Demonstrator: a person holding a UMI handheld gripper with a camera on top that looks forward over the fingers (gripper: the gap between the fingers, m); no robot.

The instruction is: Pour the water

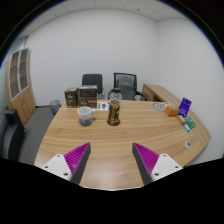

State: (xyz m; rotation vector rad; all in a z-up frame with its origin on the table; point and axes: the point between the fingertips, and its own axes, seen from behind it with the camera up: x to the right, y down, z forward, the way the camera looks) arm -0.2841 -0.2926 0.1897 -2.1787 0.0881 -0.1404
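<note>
1. The claw (pixel 110 160) is spread wide with nothing between its fingers; the two wedge-shaped magenta pads (pixel 78 155) have a ribbed texture.
2. Under it lies the smooth, pale wooden bench (pixel 110 140) with a rounded edge.
3. Beyond the fingers at 12 o'clock stands a brownish, upright pitcher-like vessel (pixel 114 112).
4. At 11 o'clock, just beside it, sits a rounded grey cup (pixel 86 116).
5. Farther back are dark boxes (pixel 80 97) and two black mesh office chairs (pixel 123 85).
6. At 2 o'clock a purple card (pixel 184 104) stands upright.
</note>
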